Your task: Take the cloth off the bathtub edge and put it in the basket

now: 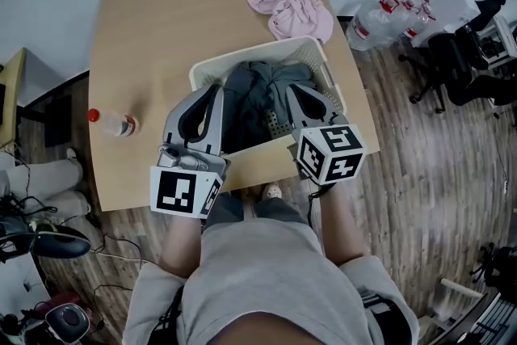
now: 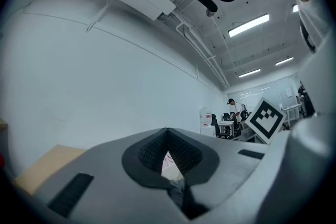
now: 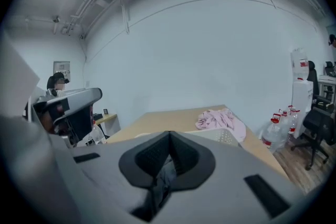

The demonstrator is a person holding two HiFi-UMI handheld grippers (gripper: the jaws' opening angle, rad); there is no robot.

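Grey cloth [image 1: 257, 97] is bunched inside the white basket [image 1: 242, 54] on the tabletop [image 1: 161, 36]. Left tool [image 1: 212, 93] and right tool [image 1: 296, 91] are each clamped tight on its folds. Pink cloth [image 1: 291, 2] is seen beyond the basket.

Dark cloth [image 1: 260, 95] in white basket [image 1: 317, 61]

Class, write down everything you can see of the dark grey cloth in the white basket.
The dark grey crumpled fabric cloth looks soft and creased. It sits bunched inside the white perforated plastic basket on the wooden table, filling its middle. The left gripper and right gripper are each shut on a fold at opposite sides.
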